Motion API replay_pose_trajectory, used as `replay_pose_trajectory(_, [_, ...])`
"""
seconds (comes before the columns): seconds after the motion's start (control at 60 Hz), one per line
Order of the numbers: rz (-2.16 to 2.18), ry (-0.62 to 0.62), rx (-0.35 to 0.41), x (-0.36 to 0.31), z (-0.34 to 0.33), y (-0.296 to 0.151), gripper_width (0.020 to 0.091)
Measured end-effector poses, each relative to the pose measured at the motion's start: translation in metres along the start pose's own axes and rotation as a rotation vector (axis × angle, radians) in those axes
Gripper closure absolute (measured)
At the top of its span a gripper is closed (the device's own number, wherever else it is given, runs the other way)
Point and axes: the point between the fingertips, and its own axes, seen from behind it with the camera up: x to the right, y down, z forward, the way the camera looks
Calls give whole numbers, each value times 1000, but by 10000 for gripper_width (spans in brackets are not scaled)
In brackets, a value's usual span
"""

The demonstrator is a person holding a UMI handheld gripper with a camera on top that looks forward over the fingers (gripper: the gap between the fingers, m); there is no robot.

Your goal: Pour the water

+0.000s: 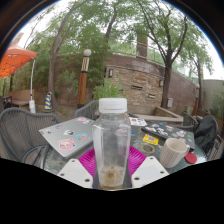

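A clear plastic bottle with a white cap stands between the claw fingers on an outdoor table, a paper cup nearby.

Glass-topped counter is carrying several items outdoors. A clear plastic bottle with a white cap is standing upright on it, near the front edge. A laptop with stickers on its closed lid is lying flat to the bottle's left, apart from it. A white cup is standing to the bottle's right, near the edge. Between bottle and cup, small flat items, one with yellow on it, are lying on the surface; what they are cannot be told. Further small objects are lying beyond these, too small to identify. Bottle base is hidden at its contact with the counter.
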Motion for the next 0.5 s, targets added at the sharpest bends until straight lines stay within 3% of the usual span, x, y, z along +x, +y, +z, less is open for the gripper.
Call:
replay_pose_trajectory(0.1, [152, -54, 56, 10, 4, -44, 728])
replay_pose_trajectory(0.217, [828, -179, 86, 44, 5, -88, 730])
replay_pose_trajectory(0.4, [1867, -396, 3, 92, 20, -100, 733])
replay_pose_trajectory(0.5, [2210, -474, -15, 109, 30, -102, 733])
